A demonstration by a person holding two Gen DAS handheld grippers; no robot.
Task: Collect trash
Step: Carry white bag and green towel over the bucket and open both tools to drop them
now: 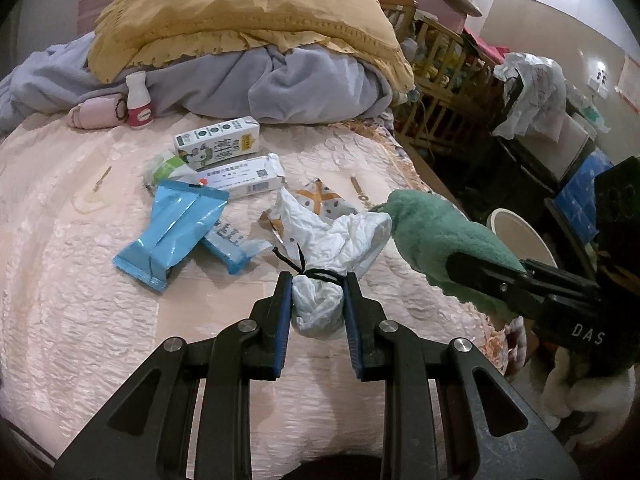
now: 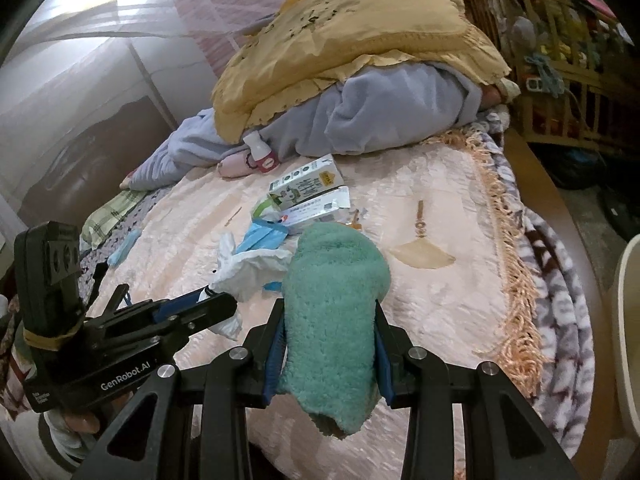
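Left-wrist view first: the left gripper (image 1: 318, 300) has its fingers closed onto the knotted end of a white plastic bag (image 1: 320, 304), tied off with a black string, so the bundle sits squarely between the two blue pads while the loose upper part of the bag fans out ahead over the bed (image 1: 60, 280). Only this view shows the blue wrapper (image 1: 172, 226) in full, lying flat to the left of the bag, with a second, smaller blue packet (image 1: 226, 246) just beside it. Behind them lie a milk carton (image 1: 218, 142) and a long white box (image 1: 244, 180), touching each other. A small pink-and-white bottle (image 1: 138, 102) stands upright against the grey blanket (image 1: 280, 84). At the right, off the bed's edge, a pale round bin (image 1: 520, 236) shows its rim, and the right gripper (image 1: 480, 276) reaches in from that side holding a green fuzzy sock (image 1: 436, 232).

Right-wrist view: the right gripper (image 2: 330, 344) has its fingers pressed against both sides of the sock (image 2: 336, 320), which stands up between them and hides much of the litter behind. This view alone shows the yellow cover (image 2: 352, 44) whole, a plaid cloth (image 2: 112, 216) at the far left of the bed (image 2: 440, 280), and the fringe along the bed's right edge. The left gripper (image 2: 208, 300) appears from the side, clamped on the bag (image 2: 248, 276). The carton (image 2: 308, 184) and bottle (image 2: 262, 152) are partly visible beyond.
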